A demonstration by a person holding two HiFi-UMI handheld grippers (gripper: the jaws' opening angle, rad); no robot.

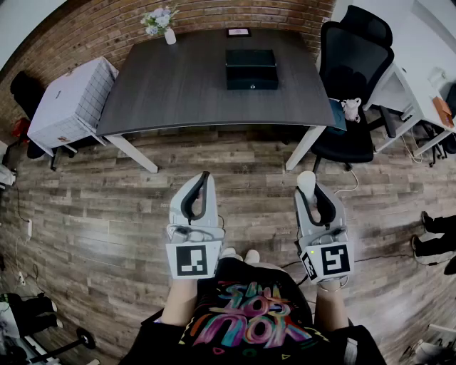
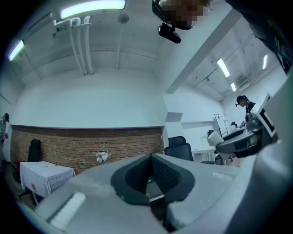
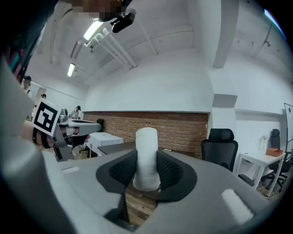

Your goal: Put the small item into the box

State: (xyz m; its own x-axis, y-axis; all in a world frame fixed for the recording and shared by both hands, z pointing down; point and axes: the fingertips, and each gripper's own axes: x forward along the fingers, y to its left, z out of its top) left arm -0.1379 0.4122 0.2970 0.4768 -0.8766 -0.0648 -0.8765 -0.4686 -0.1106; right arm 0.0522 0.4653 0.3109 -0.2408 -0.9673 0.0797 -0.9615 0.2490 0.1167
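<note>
My right gripper (image 3: 147,170) is clamped on the small item (image 3: 147,151), a white cylinder standing upright between the dark ribbed pads, its rounded top poking out past the tips. From the head view the same white end shows just beyond the jaw tips, over the wooden floor (image 1: 107,214). My left gripper (image 2: 150,161) holds nothing: its jaws are together, the pads meeting at the tip. I carry both grippers in front of me, side by side and apart, each with its marker cube (image 1: 194,260) nearest my body, both pointing toward the table (image 1: 178,100).

The table is dark and stands well ahead of the grippers, against a brick wall (image 1: 107,28). The box (image 1: 251,68) sits on it, toward the far right part of the top; it is dark, squarish, and its lid looks down. The cylinder is well apart from it. At the table's back edge stands a small white vase of flowers (image 1: 162,21).

A black office chair (image 1: 349,64) stands at the table's right end. To the left of the table is a low stand under a white checked cloth (image 1: 71,100).
</note>
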